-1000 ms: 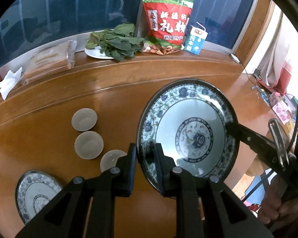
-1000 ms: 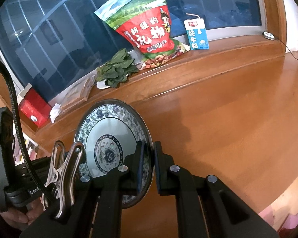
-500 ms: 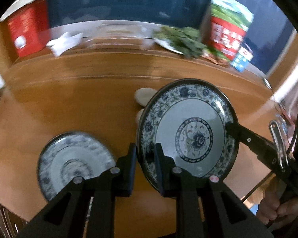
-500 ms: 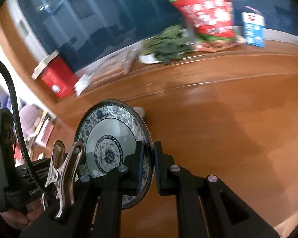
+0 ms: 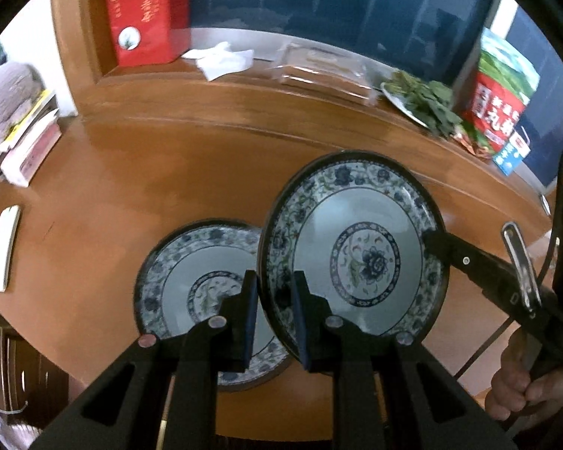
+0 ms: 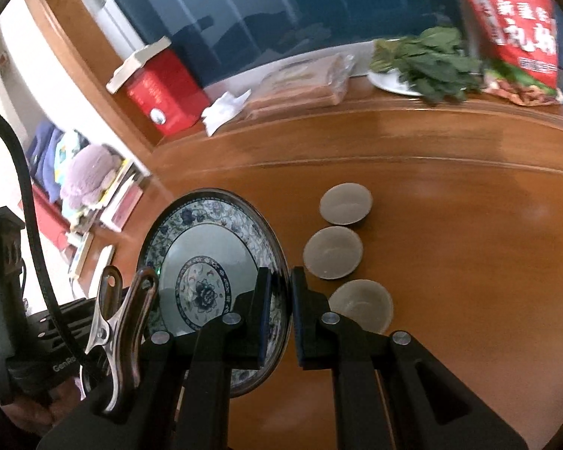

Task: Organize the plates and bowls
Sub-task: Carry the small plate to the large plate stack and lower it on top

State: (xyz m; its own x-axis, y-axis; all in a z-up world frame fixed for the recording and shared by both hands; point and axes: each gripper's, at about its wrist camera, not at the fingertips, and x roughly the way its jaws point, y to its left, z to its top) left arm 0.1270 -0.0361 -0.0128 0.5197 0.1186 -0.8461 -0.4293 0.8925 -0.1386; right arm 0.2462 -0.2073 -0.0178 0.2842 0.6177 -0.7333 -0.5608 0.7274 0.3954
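A blue-and-white floral plate (image 5: 360, 251) hangs above the wooden table (image 5: 131, 187), held by both grippers. My left gripper (image 5: 276, 313) is shut on its near-left rim. My right gripper (image 6: 279, 313) is shut on the opposite rim of the same plate (image 6: 206, 262), and its black finger shows in the left wrist view at the plate's right edge. A second matching plate (image 5: 191, 281) lies flat on the table, just left of and below the held one. Three small pale bowls (image 6: 333, 252) sit in a row on the table to the right of the held plate.
Along the window ledge stand a red box (image 5: 146, 18), a white tissue (image 5: 221, 58), a wrapped packet (image 5: 322, 75), a plate of greens (image 5: 420, 97), a red snack bag (image 5: 499, 97) and a blue carton (image 5: 512, 152). A white remote (image 5: 3, 247) lies at the left.
Both grippers have carried the held plate leftward across the table and rolled. The plate lying flat now sits right beside the held one; the bowls have left the left wrist view.
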